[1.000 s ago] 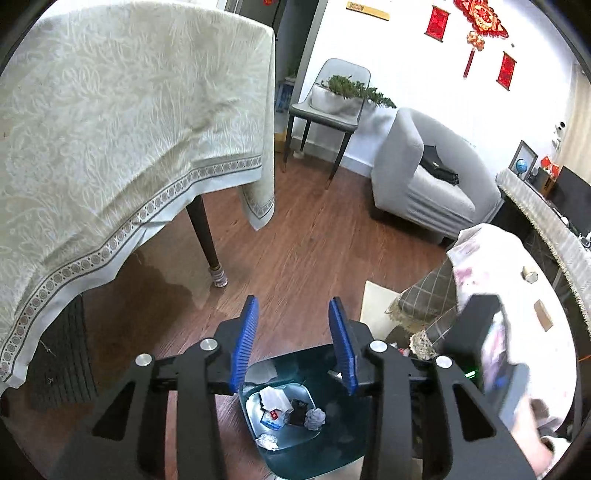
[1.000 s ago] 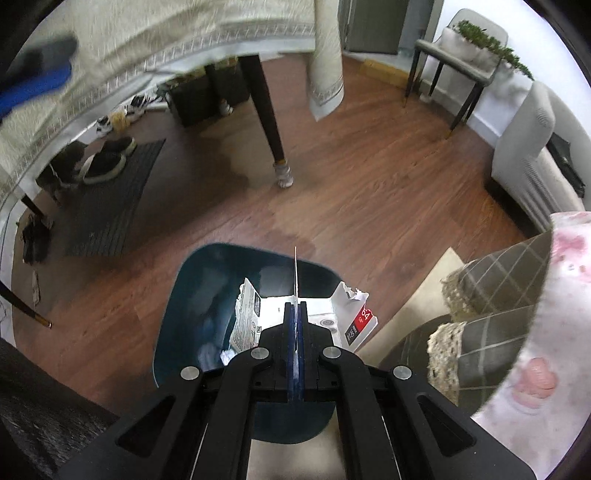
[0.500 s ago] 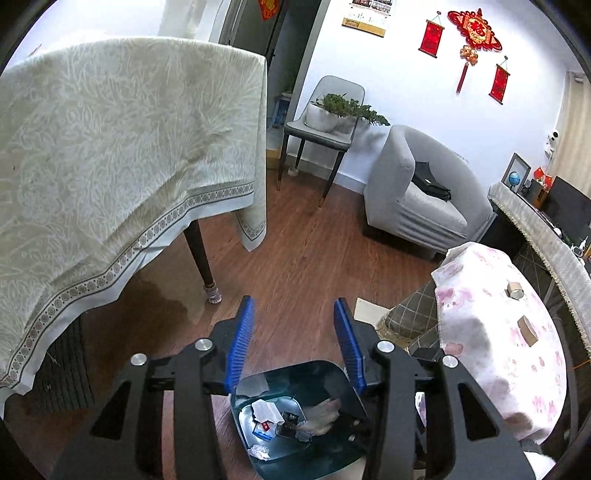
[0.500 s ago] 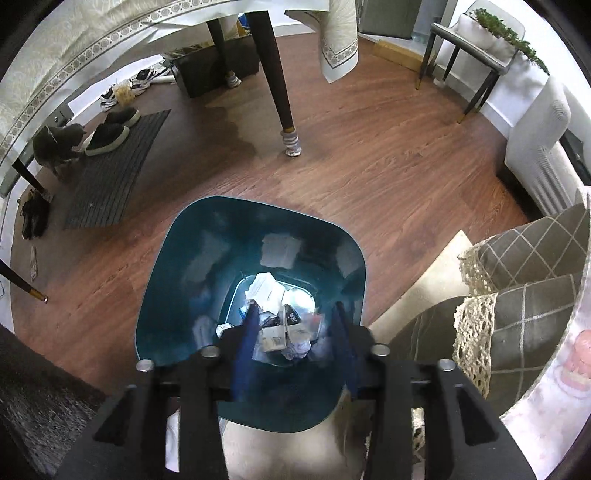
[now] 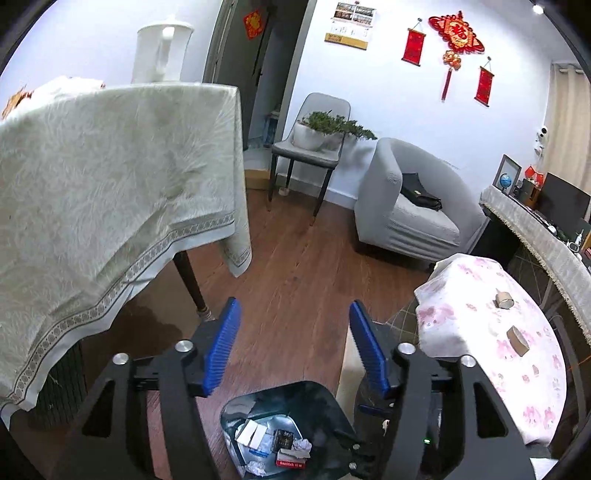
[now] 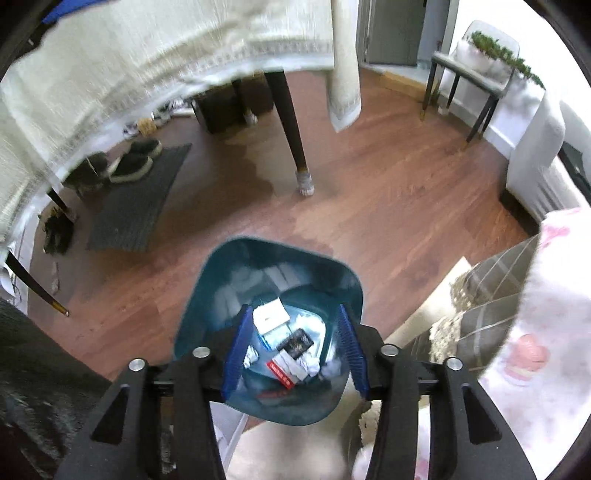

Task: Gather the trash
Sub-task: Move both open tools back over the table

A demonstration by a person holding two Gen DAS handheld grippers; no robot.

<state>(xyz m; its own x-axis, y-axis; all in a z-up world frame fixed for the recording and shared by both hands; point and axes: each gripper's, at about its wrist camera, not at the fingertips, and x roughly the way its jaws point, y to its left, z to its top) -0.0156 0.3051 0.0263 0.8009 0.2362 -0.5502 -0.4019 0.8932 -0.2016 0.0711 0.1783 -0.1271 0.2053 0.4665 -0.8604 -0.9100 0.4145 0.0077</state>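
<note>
A living room with wooden floor (image 5: 295, 266)

A table under a pale cloth (image 5: 110, 192) stands on the left; behind it a white jug (image 5: 162, 51). A grey chair (image 5: 314, 147) carries a potted plant (image 5: 325, 127), and beside it is a grey armchair (image 5: 410, 206) with a dark bag (image 5: 421, 195) on the seat. Red ornaments (image 5: 456, 35) hang on the wall. Shoes (image 6: 133, 162) lie on a dark mat (image 6: 140, 199). A small table with pink cloth (image 5: 491, 343) holds two small brown items.
</note>
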